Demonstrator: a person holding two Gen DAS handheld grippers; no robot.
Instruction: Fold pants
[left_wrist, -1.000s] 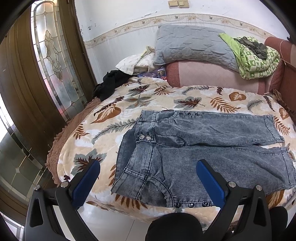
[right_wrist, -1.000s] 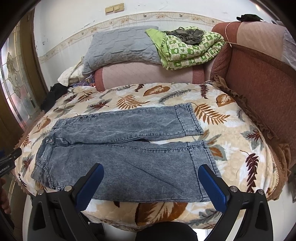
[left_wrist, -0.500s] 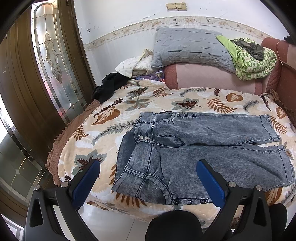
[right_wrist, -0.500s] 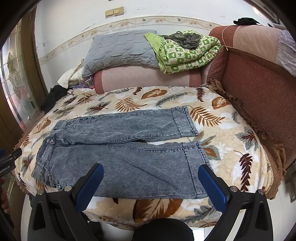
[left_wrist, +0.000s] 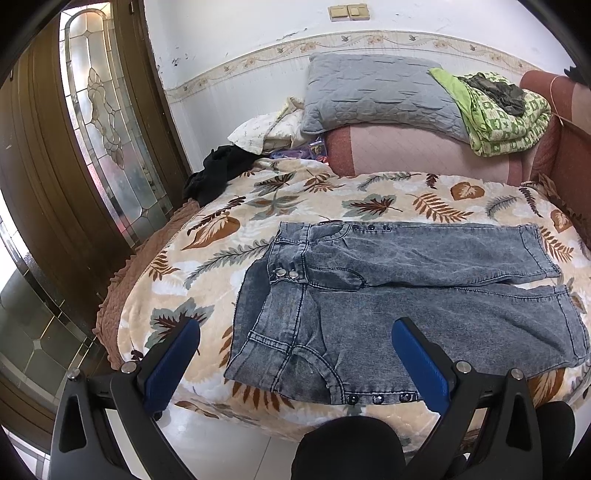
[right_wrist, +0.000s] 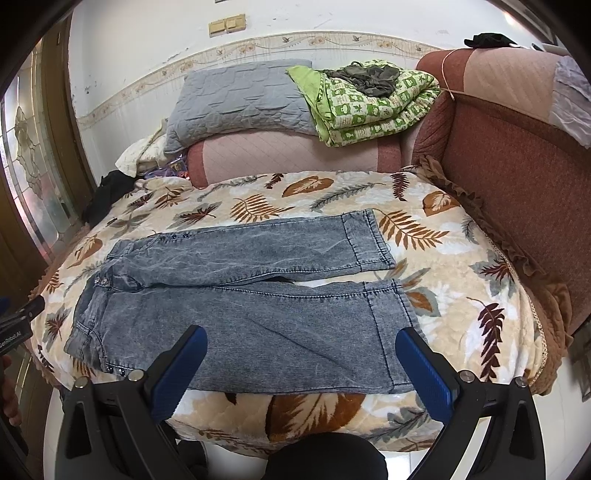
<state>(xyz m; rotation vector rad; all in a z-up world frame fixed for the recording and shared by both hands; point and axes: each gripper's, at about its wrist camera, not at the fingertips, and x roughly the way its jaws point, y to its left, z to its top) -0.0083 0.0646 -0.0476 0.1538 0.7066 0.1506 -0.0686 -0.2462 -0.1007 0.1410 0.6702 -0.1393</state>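
Both tongs (left_wrist: 295, 328) (right_wrist: 301, 336) wide apart, pants (right_wrist: 240, 295) flat on bed.

Both wrist views look down from near the bed's (left_wrist: 177, 266) front edge; left faces the jeans' (left_wrist: 388, 306) waist, right the hems; both share the jeans.

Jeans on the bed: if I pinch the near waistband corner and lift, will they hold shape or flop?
Probably flop: the jeans lie flat and creased on the blanket, so the legs would likely trail. The studded waistband looks thicker, likely a firmer pinch. Both the left gripper and right gripper are open.
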